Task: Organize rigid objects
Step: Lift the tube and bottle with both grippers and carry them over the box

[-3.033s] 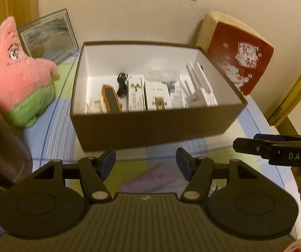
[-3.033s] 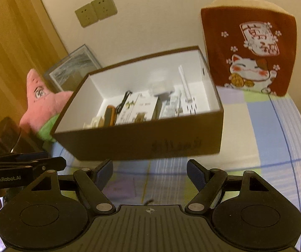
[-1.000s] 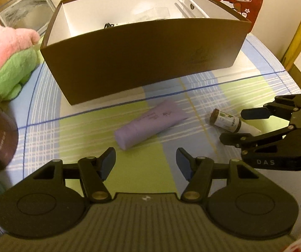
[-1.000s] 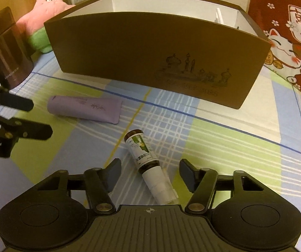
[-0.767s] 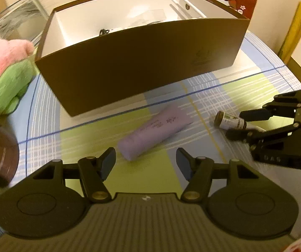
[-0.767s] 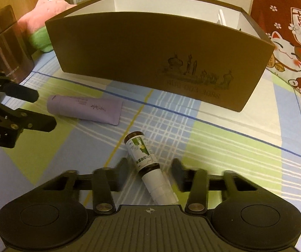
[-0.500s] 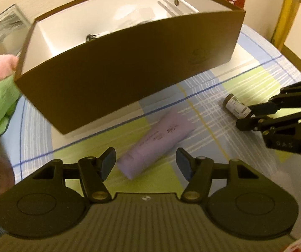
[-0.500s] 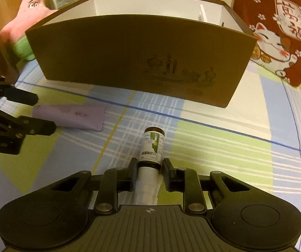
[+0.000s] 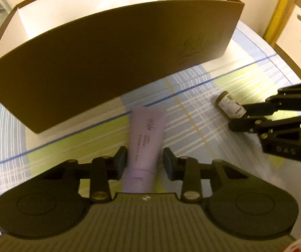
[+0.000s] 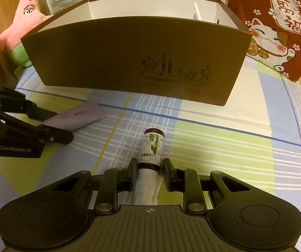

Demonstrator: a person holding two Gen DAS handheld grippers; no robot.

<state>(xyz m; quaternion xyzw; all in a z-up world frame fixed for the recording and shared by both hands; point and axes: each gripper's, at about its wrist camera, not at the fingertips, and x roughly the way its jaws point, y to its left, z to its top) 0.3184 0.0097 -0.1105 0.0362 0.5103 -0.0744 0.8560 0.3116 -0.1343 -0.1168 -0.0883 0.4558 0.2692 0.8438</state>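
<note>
Right wrist: bottle [image 10: 152, 149] between claw [image 10: 148, 171] fingers.

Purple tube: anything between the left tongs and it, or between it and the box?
Nothing between the left tongs and the purple tube; it lies between the fingers already. The box's near wall stands directly ahead, so the tube must go over it.
</note>
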